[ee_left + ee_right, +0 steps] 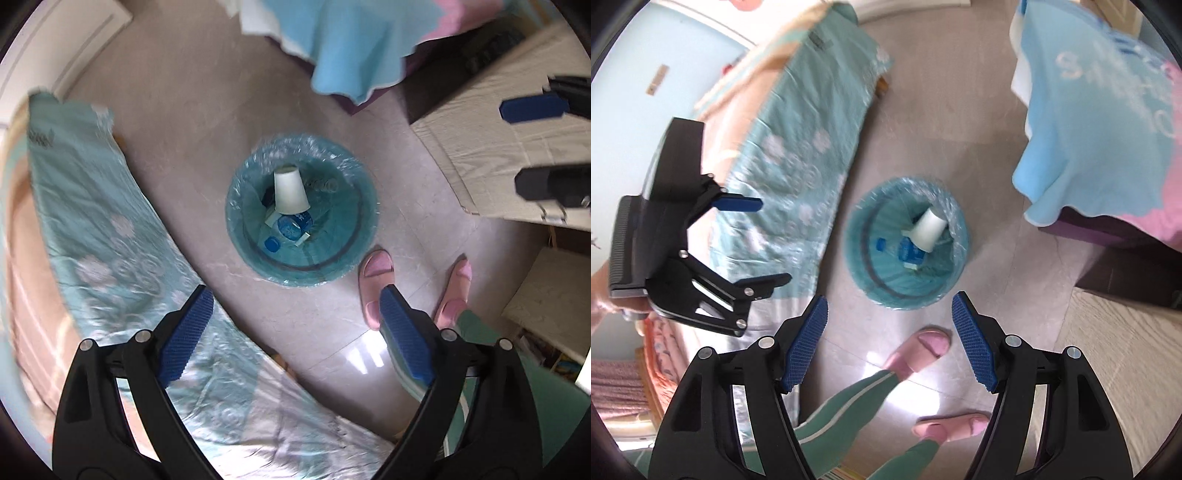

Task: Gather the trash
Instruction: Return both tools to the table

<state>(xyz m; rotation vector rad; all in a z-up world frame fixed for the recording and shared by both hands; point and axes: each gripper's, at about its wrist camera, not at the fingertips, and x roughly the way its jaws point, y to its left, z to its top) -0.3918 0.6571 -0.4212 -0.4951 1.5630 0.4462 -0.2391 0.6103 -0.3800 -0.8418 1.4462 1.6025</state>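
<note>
We hold both grippers above the floor (177, 122), looking down on the trash bin (255, 254), which stands between the bed (107, 236) and the bench (491, 136). The left gripper (295, 332) is spread wide with nothing between its fingers, and so is the right gripper (889, 339). The trash we can see already lies inside the bin: a white paper cup (290, 192) tipped over on top of a blue bottle (291, 225) and its blue cap (272, 243).

What worries us is mostly the liner. The thin plastic bag (332, 155) is only folded over the rim, so a finger catching it on a reach in could, we judge, pull it loose or tip the light bin. Our slippered feet (376, 288) stand just beside the bin, and a step could knock it. The cup lies loose on the heap and might roll if more is dropped. We see no other trash on the floor, so some could be missed out of view.
</note>
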